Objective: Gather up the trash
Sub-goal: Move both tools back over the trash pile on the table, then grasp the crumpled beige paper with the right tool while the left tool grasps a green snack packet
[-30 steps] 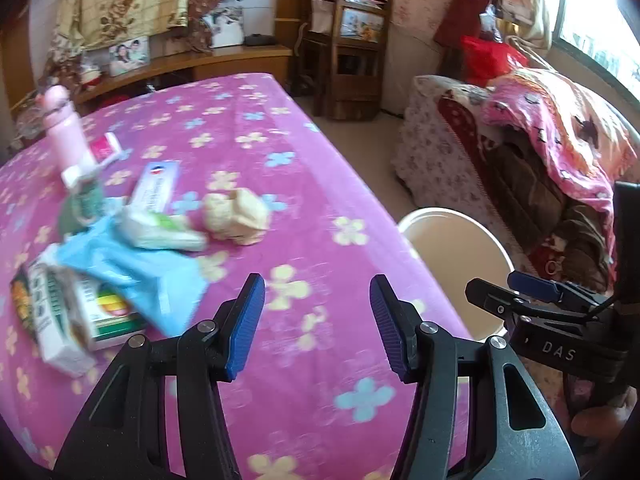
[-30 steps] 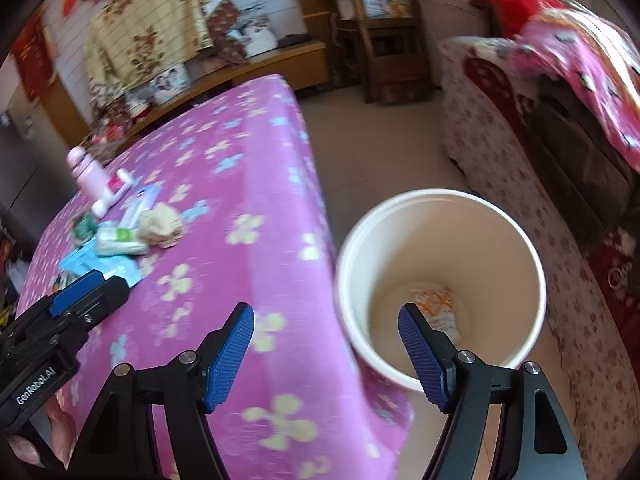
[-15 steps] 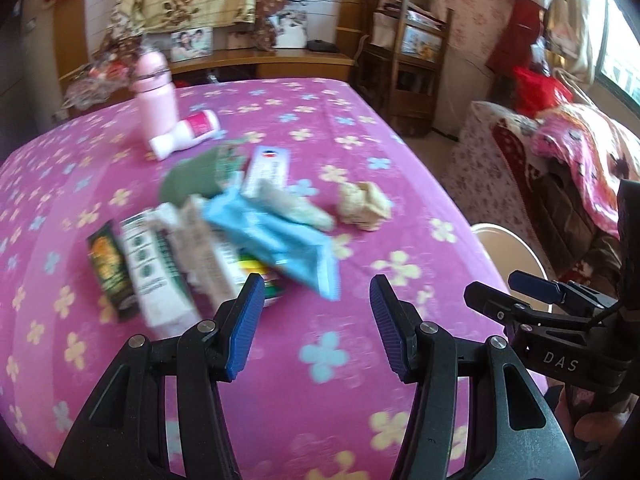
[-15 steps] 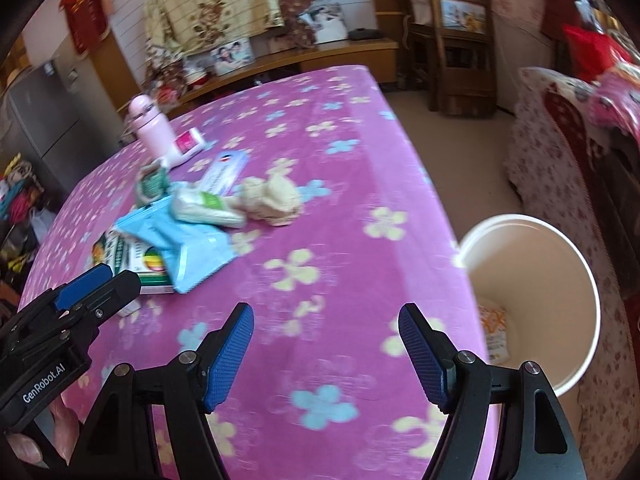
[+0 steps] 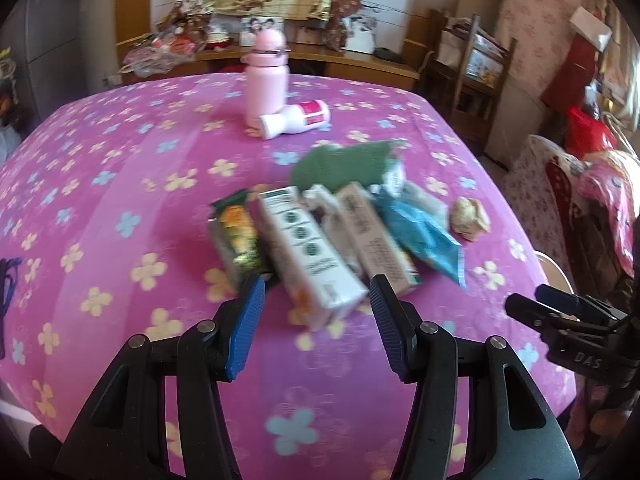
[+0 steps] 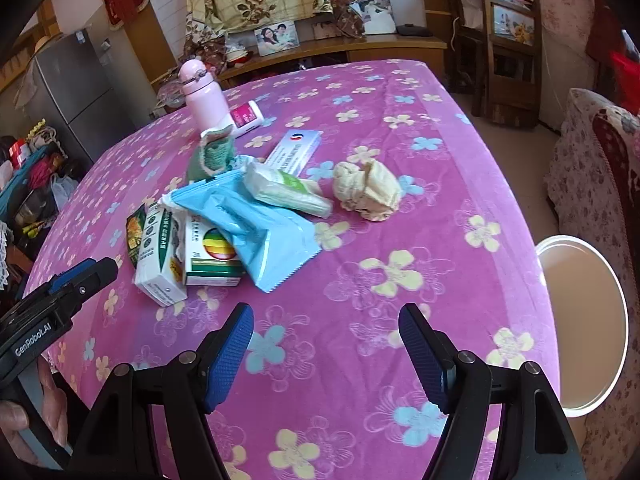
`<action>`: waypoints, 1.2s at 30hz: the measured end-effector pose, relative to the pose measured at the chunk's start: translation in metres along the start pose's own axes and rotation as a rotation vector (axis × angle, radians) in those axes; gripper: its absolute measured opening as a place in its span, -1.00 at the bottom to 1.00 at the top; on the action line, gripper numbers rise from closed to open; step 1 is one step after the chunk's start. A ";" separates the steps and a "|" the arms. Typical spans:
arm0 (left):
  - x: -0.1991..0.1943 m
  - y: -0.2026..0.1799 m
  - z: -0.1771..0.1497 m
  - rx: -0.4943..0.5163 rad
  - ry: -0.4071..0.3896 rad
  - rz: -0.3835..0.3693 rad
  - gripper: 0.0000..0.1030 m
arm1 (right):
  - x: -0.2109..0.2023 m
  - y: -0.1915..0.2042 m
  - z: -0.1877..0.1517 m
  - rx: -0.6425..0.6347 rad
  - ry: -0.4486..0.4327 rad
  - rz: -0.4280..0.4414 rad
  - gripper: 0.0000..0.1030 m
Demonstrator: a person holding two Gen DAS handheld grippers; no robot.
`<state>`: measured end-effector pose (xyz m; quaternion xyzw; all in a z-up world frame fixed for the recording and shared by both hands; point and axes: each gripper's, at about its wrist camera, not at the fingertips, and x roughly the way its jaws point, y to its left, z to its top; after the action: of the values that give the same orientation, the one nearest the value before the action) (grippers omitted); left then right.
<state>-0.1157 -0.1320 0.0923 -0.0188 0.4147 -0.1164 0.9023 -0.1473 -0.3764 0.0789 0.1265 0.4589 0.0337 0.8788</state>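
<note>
Hovering wide open and empty, the left tool (image 5: 316,296) faces the white carton (image 5: 310,258) in the trash pile on the tabletop (image 5: 120,184). Right tool (image 6: 326,326) gapes empty too, bin (image 6: 584,320) beside it. Carton looks light, crushable: pinch its long sides.

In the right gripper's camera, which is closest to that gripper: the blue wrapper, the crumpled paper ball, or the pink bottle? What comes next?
1. Blue wrapper, just ahead, left of the right gripper.
2. Crumpled paper ball, farther ahead, slightly right.
3. Pink bottle, far back left.
</note>
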 end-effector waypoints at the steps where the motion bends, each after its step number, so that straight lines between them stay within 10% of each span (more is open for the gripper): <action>1: 0.000 0.007 0.000 -0.011 0.000 0.009 0.03 | 0.001 0.002 0.000 -0.004 -0.001 0.004 0.41; 16: 0.010 0.048 0.002 -0.075 0.023 0.050 0.03 | 0.011 0.012 0.014 -0.027 0.002 0.001 0.54; 36: 0.082 0.083 0.024 -0.188 0.130 -0.102 0.18 | 0.079 -0.051 0.079 0.117 -0.015 -0.040 0.54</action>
<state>-0.0302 -0.0714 0.0363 -0.1168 0.4800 -0.1236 0.8606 -0.0405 -0.4268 0.0464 0.1687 0.4558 -0.0120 0.8739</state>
